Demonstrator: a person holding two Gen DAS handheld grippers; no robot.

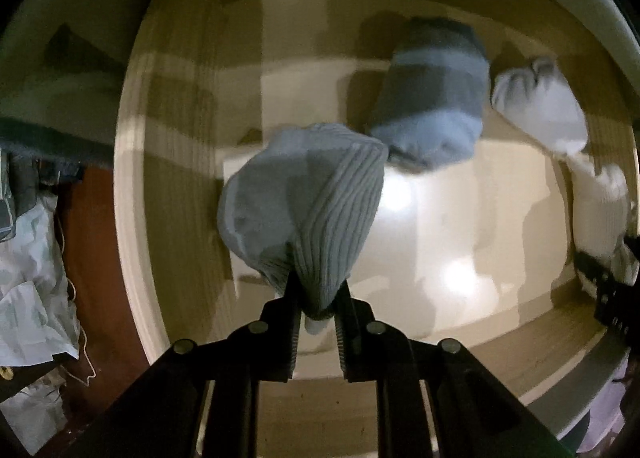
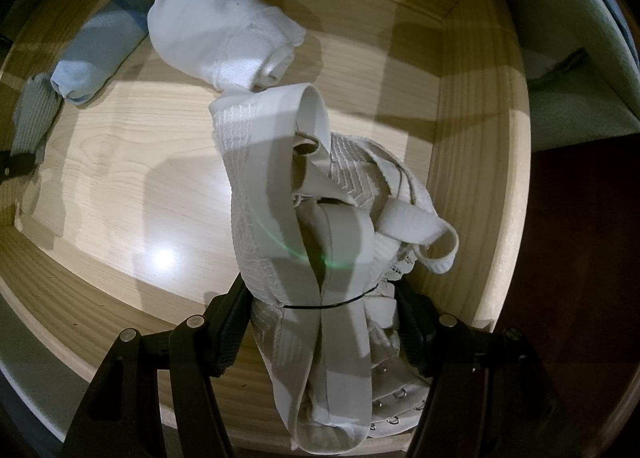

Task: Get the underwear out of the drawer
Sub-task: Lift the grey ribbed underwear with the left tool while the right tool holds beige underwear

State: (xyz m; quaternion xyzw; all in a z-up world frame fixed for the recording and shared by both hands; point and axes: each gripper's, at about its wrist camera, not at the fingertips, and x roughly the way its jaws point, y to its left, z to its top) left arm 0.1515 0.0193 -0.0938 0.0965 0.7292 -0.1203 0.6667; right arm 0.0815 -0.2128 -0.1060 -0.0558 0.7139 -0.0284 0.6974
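Both hands are at the lifting step. Nearest in the left wrist view, the left gripper point(image 1: 318, 308) has its jaws pressed tight on the cuff end of a grey ribbed sock point(image 1: 308, 209), which bulges out in front of the jaws above the drawer point(image 1: 132, 161) floor. In the right wrist view, the right gripper point(image 2: 322, 314) has its jaws pinching a bundled white bra point(image 2: 320, 217) at about half spread, the straps and hook band spilling out in front and below; it sits toward the right side of the drawer, close to the side wall.

The next move, as I judge it, calls for raising both hands straight up until the cloth clears the drawer walls, then carrying it out over the front edge. A loose strap loop could catch on the wall or drag.

Farther in, a blue sock point(image 1: 432, 97) and a white sock point(image 1: 540, 105) lie on the wooden floor toward the back, apart from both grips, and nothing lies over them. Beyond the drawer's left side, dark floor and crumpled pale cloth point(image 1: 28, 258) show.
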